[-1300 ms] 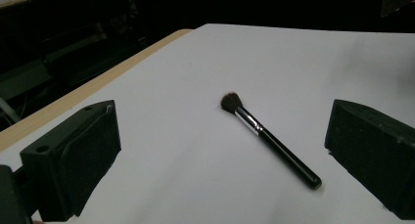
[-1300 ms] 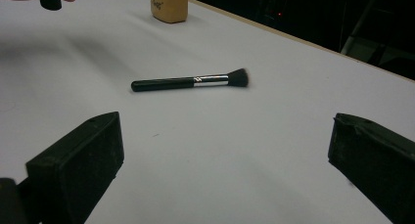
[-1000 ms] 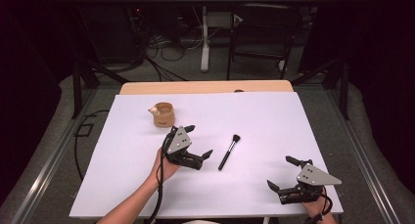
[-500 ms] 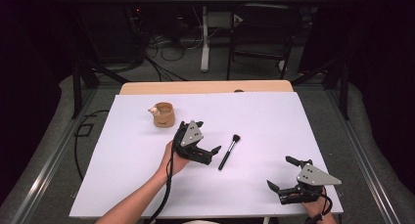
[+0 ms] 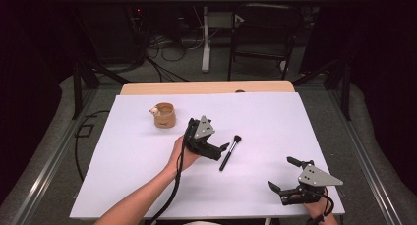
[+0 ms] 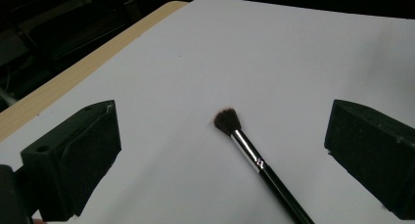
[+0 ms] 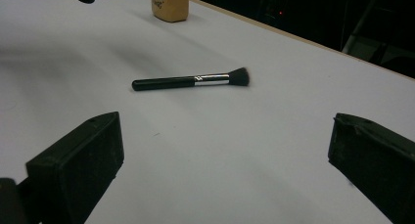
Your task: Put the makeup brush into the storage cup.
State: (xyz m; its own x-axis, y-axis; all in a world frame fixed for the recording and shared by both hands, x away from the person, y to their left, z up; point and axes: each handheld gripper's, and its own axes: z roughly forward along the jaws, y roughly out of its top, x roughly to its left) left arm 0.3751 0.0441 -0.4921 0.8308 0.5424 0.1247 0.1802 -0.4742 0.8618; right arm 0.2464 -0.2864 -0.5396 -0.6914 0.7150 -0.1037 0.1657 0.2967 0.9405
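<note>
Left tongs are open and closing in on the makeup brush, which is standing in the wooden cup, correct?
Not quite. The makeup brush is not in the wooden cup; it lies flat on the white table, apart from the cup, as the high view shows. The rest holds: the left tongs are open, with the brush head between the jaws in the left gripper view.

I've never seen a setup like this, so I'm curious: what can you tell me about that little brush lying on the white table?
The makeup brush has a glossy black handle, a silver metal collar and a short tuft of dark bristles. It lies flat on the white table, bristles pointing away from the person, untouched. The left gripper hovers just beside it, jaws wide open.
</note>
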